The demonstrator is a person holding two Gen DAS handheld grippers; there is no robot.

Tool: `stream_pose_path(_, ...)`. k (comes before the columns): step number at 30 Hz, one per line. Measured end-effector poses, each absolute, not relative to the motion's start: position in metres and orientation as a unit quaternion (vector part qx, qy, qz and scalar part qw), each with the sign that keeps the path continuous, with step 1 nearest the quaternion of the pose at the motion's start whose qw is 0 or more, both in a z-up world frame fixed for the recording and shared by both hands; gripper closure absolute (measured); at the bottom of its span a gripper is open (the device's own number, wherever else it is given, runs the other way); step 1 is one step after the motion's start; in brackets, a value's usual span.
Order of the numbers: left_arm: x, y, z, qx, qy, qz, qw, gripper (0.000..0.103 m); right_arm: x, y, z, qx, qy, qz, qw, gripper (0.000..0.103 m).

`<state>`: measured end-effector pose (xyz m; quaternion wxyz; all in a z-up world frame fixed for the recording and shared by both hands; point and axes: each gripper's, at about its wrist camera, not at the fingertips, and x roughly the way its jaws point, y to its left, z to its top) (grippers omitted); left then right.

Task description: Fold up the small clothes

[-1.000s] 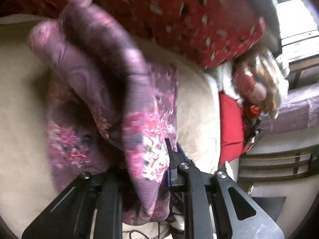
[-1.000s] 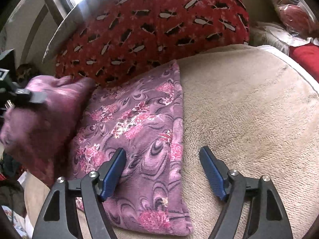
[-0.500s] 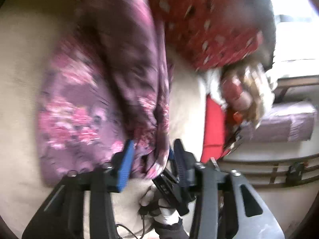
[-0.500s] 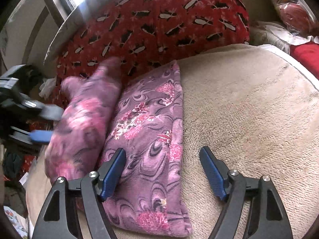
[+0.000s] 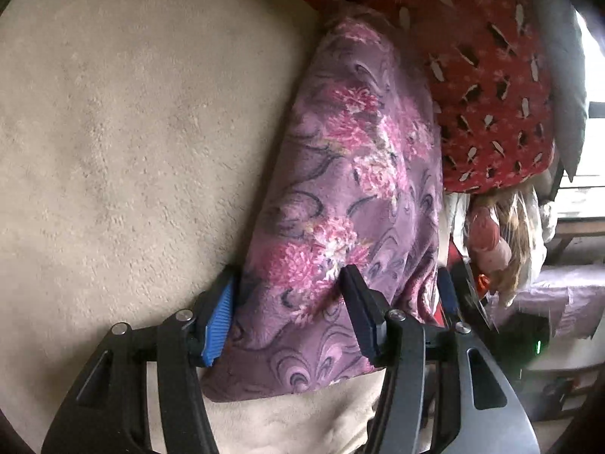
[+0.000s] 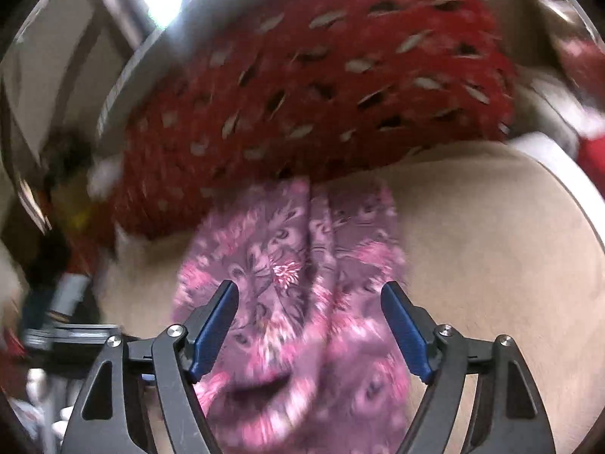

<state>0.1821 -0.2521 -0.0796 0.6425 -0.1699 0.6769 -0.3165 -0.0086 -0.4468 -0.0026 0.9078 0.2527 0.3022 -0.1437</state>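
Now | left gripper (image 5: pixel 287 314) jaws just opening astride folded plush floral cloth (image 5: pixel 351 196) | right gripper (image 6: pixel 310 325) spread | nubby beige blanket (image 5: pixel 132 132)

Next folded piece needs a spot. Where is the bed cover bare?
Free: the beige cover on the open side of the purple floral garment, and the strip below its near edge. Crowded: the far side, where the red patterned pillow borders the garment, with clutter beyond.
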Motion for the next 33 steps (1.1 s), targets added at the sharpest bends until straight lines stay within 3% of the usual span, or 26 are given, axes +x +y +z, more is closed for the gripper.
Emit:
stream_pose_path(1,0.182,-0.250,-0.078,-0.168,0.677,-0.318,0.641,0.049,0.005,-0.445,-0.008,0.244,0.321,-0.140,0.904,0.023)
stream_pose_path(2,0.182,-0.248,-0.076,-0.166,0.679,-0.320,0.640,0.049,0.023,-0.441,-0.016,0.236,0.351,-0.132,0.896,0.034)
stream_pose_path(3,0.182,-0.247,-0.074,-0.164,0.679,-0.321,0.639,0.049,0.034,-0.437,-0.022,0.224,0.372,-0.123,0.892,0.052)
stream_pose_path(4,0.181,-0.251,-0.069,-0.162,0.676,-0.323,0.642,0.049,0.043,-0.430,-0.025,0.201,0.389,-0.108,0.893,0.084)
stream_pose_path(6,0.177,-0.250,-0.056,-0.144,0.652,-0.332,0.667,0.049,0.044,-0.417,-0.014,0.152,0.376,-0.097,0.909,0.085)
stream_pose_path(8,0.169,-0.252,-0.045,-0.112,0.628,-0.331,0.695,0.049,0.023,-0.420,0.003,0.171,0.323,-0.072,0.928,0.086)
stream_pose_path(11,0.159,-0.269,-0.054,-0.059,0.618,-0.323,0.714,0.034,-0.009,-0.443,-0.005,0.234,0.282,-0.089,0.926,0.085)
stream_pose_path(15,0.140,-0.283,-0.064,0.002,0.604,-0.318,0.731,0.033,-0.033,-0.473,-0.070,0.336,0.305,-0.105,0.885,0.084)
stream_pose_path(22,0.145,-0.276,-0.027,-0.016,0.573,-0.332,0.749,0.034,-0.048,-0.486,-0.030,0.333,0.269,-0.101,0.898,0.077)
stream_pose_path(24,0.163,-0.286,-0.018,-0.024,0.570,-0.323,0.755,0.034,-0.040,-0.498,-0.017,0.345,0.250,-0.103,0.899,0.068)
stream_pose_path(26,0.177,-0.300,-0.017,-0.027,0.577,-0.316,0.753,0.034,-0.029,-0.504,-0.013,0.352,0.252,-0.115,0.894,0.054)
stream_pose_path(30,0.194,-0.321,-0.027,-0.024,0.593,-0.307,0.744,0.034,0.012,-0.517,-0.026,0.345,0.312,-0.141,0.874,0.054)
stream_pose_path(31,0.195,-0.328,-0.030,-0.019,0.594,-0.304,0.744,0.034,0.024,-0.519,-0.033,0.343,0.329,-0.142,0.868,0.054)
stream_pose_path(33,0.194,-0.331,-0.037,-0.011,0.595,-0.298,0.747,0.034,0.036,-0.517,-0.039,0.332,0.349,-0.125,0.867,0.090)
